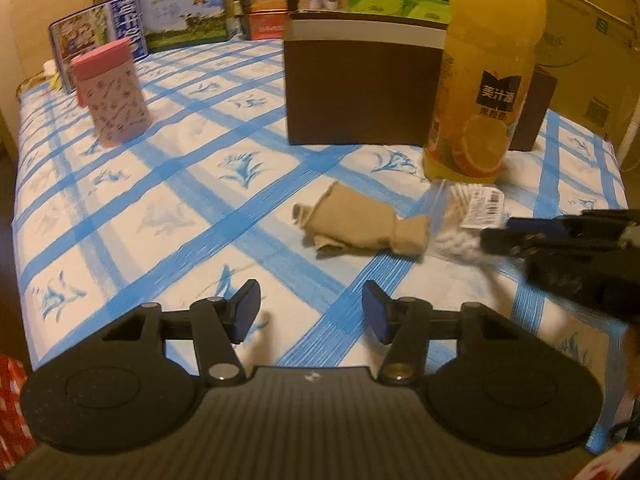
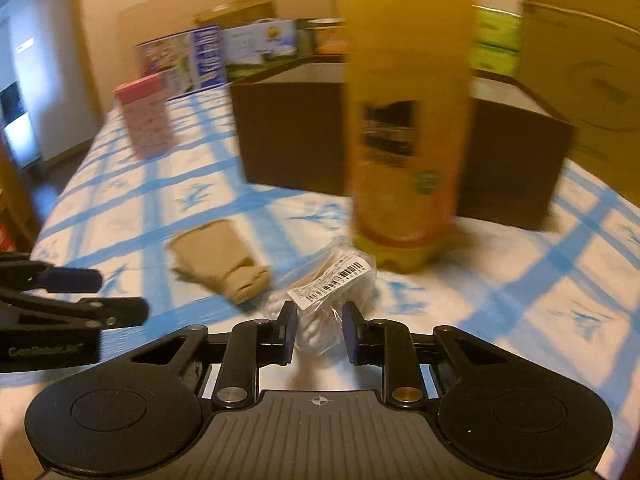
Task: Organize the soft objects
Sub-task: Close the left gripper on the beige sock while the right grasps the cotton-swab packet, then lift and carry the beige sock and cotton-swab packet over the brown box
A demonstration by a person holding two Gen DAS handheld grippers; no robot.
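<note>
A crumpled beige cloth [image 1: 356,226] [image 2: 224,264] lies on the blue-checked tablecloth [image 1: 160,184]. Just right of it sits a clear bag of cotton swabs [image 1: 464,216] [image 2: 332,280] with a barcode label. My right gripper [image 2: 320,328] [image 1: 496,232] has its pads against the near end of that bag, which fills the gap between them. My left gripper [image 1: 312,312] [image 2: 122,296] hovers open over bare tablecloth, short of the beige cloth, with nothing between its fingers.
A tall orange juice bottle [image 1: 488,80] [image 2: 404,120] stands right behind the bag. Behind that is an open brown box [image 1: 360,92] [image 2: 288,136]. A pink canister [image 1: 114,92] stands at the left. Boxes and packages line the back edge [image 1: 180,20].
</note>
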